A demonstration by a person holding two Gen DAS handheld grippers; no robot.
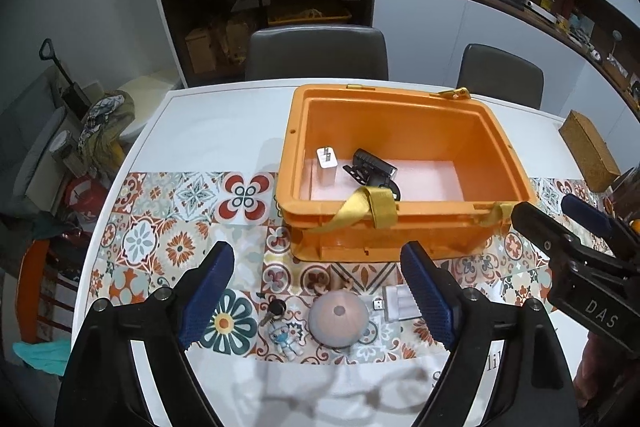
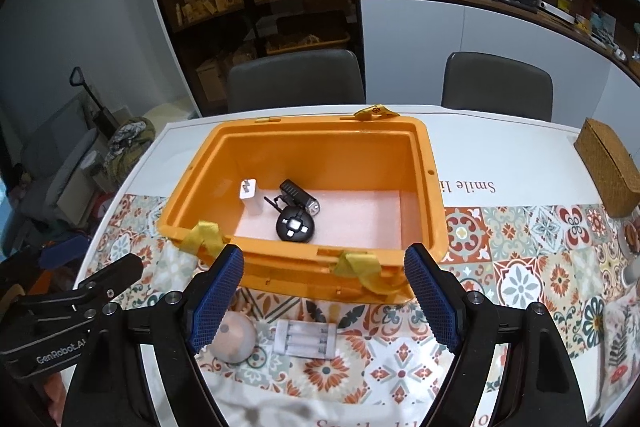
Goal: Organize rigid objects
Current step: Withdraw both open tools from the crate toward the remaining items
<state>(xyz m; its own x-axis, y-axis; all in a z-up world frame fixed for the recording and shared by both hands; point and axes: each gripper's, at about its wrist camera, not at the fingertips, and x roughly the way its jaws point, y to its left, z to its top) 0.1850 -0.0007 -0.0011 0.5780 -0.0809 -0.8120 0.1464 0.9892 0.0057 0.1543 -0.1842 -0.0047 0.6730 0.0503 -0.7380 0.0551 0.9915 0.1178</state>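
**Both Sets of Fingers Spread Above the Bench, Nothing Held**

My left gripper point(image 1: 318, 291) points steeply down at the bench point(image 1: 224, 131). Its blue-padded fingers point(image 1: 208, 291) are spread wide with nothing pinched between them. My right gripper point(image 2: 324, 295) is in the same condition: fingers point(image 2: 430, 301) spread, nothing held. In the left wrist view the right gripper point(image 1: 560, 215) appears at the right edge.

Nearest items, lying on the patterned tile mat point(image 1: 176, 227):
- A small astronaut figure keychain point(image 1: 284, 337), flat on the mat, with a dark key point(image 1: 276, 307) at its upper end.
- A round grey-pink dome-shaped object point(image 1: 339, 319), just beside the keychain to its right.
- A white battery holder point(image 2: 306, 341) with cells in a row, just right of the dome; in the left wrist view my finger partly hides it.

Beyond these stands the open orange storage bin point(image 2: 434, 187), with yellow straps point(image 2: 360, 269) draped over its near rim. On its pale floor, towards the left end:
- A white plug adapter point(image 2: 250, 197), prongs up.
- A black clip-on light point(image 2: 298, 197).
- A round black device point(image 2: 295, 225), touching the light.

A woven box point(image 2: 608, 171) sits at the far right of the bench. Two grey chairs point(image 2: 296, 79) stand behind the bench.
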